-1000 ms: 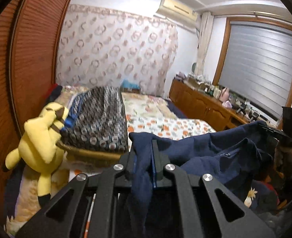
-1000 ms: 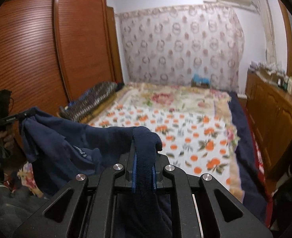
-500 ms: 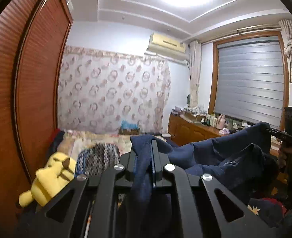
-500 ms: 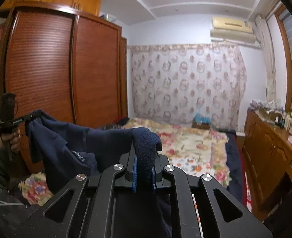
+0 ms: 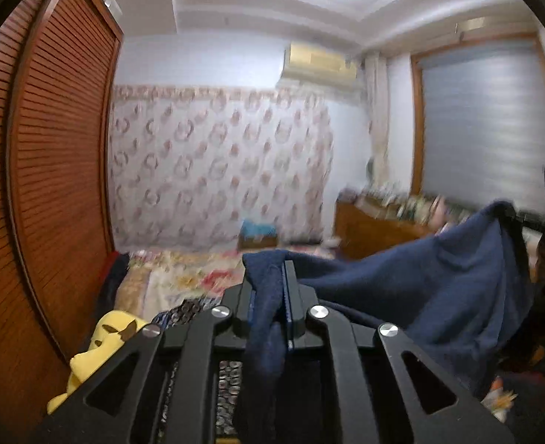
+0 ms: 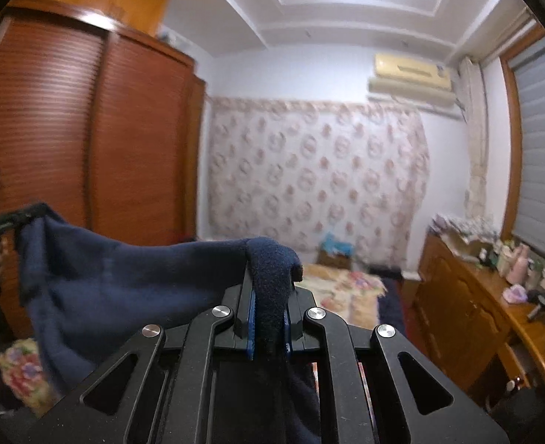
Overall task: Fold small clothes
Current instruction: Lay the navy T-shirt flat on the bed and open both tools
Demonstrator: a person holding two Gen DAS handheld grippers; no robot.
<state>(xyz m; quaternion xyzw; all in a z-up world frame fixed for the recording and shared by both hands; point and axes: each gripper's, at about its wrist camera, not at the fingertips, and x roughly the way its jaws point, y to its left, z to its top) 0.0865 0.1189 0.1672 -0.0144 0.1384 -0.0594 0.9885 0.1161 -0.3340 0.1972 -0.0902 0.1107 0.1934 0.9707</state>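
Folding has not begun yet, as far as the frames show: the dark blue garment (image 5: 420, 288) hangs in the air, stretched between the two grippers, well above the bed (image 5: 183, 281) rather than spread on it. The left gripper (image 5: 268, 296) pinches a bunched edge of the cloth between its blue pads; its jaws are opening slightly, yet the fabric sits pressed between them. The right gripper (image 6: 270, 303) is pressed together on the opposite edge, with a thick roll of cloth sticking up above its fingers. Each wrist view shows the other gripper at the far end of the cloth, held in a hand, so the garment spans the gap as a sagging sheet above the bed's near end. No crease or layered fold is visible; the hanging lower part is out of view. My judgement is that this is the lift-and-straighten stage. Laying the garment flat on the bed, folding it over and tidying the result all remain to do. A yellow plush toy (image 5: 102, 340) sits beside the bed, by the wardrobe (image 5: 50, 170).
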